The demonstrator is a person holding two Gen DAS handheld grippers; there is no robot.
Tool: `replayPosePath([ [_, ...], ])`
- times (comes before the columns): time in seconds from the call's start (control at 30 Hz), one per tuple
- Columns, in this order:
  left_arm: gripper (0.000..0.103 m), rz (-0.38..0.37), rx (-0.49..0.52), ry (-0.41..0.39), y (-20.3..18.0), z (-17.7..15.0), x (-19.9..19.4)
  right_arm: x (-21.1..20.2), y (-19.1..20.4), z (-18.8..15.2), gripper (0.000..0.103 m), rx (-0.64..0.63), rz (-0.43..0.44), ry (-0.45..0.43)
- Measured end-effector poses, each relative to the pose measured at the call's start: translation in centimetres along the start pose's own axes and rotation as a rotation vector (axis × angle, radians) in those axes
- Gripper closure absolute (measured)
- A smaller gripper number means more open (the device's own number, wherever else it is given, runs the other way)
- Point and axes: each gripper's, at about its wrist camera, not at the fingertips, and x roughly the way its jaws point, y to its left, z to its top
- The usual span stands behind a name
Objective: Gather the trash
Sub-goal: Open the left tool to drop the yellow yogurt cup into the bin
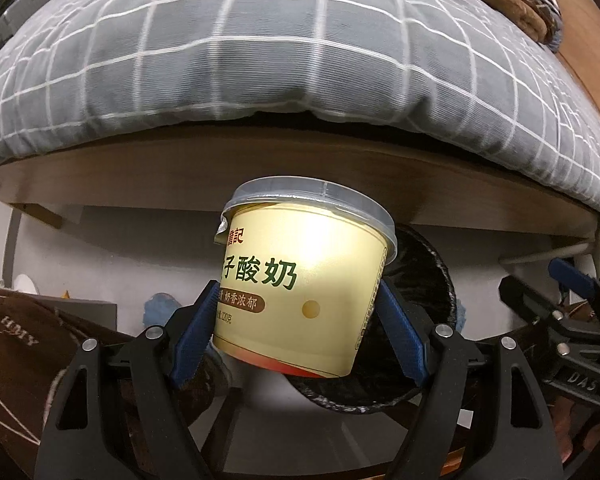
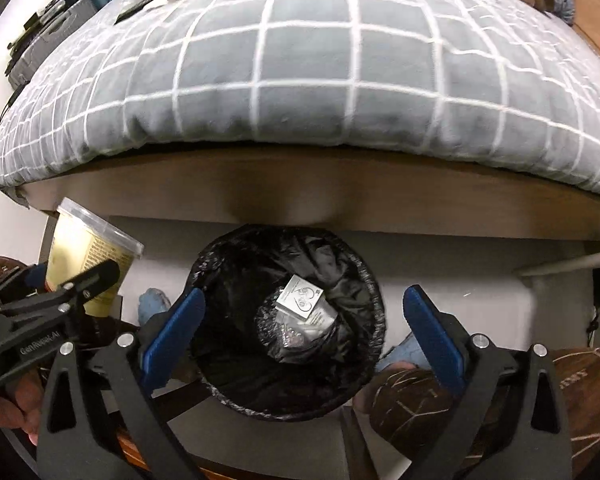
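Observation:
My left gripper (image 1: pixel 296 312) is shut on a cream yogurt cup (image 1: pixel 304 276) with a clear lid, held upright above the floor, just left of a black-lined trash bin (image 1: pixel 416 320). In the right wrist view the cup (image 2: pixel 88 252) and the left gripper (image 2: pixel 76 284) show at the left, beside the bin (image 2: pixel 288 328). My right gripper (image 2: pixel 300 328) is open and empty, straddling the bin's mouth from above. A small white packet (image 2: pixel 302 296) and a clear wrapper lie inside the bin.
A bed with a grey checked quilt (image 2: pixel 320 64) and a wooden frame (image 2: pixel 320 192) stands right behind the bin. Brown slippers (image 2: pixel 480 392) and blue socks (image 2: pixel 152 304) flank the bin on the floor. Clutter lies on the far side of the bed.

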Motion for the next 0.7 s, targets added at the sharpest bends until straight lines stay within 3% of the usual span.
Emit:
replayPosePath([
  [0.7,0.027,-0.051,0.139,0.030,-8.8,-0.6,1.2,-1.5,-5.8,-1.0,0.007,0.084,-0.033,-0.033],
])
